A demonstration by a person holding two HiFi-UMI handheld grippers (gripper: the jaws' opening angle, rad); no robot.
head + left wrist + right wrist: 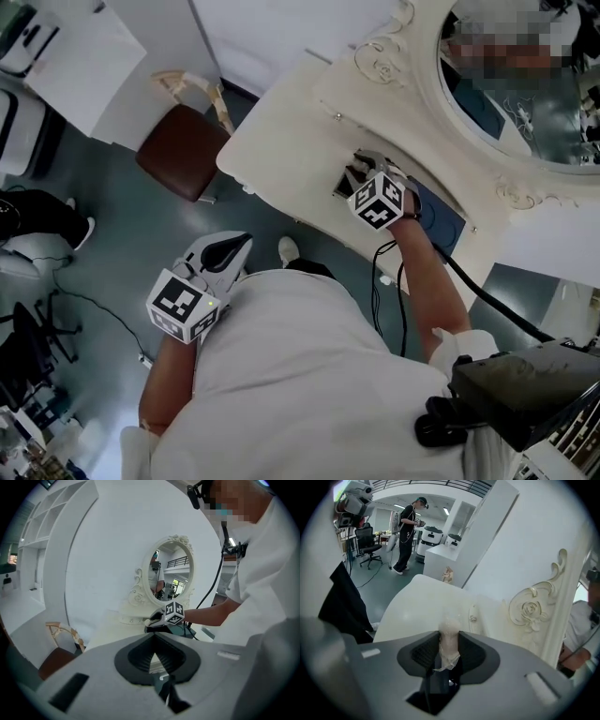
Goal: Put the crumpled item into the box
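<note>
- One pale crumpled item (450, 649), thin and wrapper-like, was clenched between the pads of the right hand-held gripper (449, 635), its top poking out past the jaw tips.
- Low beside the person's body, the left hand-held gripper (230, 251) hung over the floor (122, 234) with its jaws together on nothing, well apart from the work.
- Just beside the right hand-held gripper's tips in the head view lay a dark rectangular thing, judged to be the box (340, 185), on the cream tabletop (281, 141). Its inside could not be made out.
- To do the drop well, the grip would need to hold until the item hung squarely over the box's opening and low within its rim. So light a piece could cling to a pad or drift onto the tabletop.
- A full release followed by a straight lift looked the safest finish.
- Beyond stood the ornate oval mirror (441, 122), and off the tabletop's edge a brown-seated chair (183, 150).
</note>
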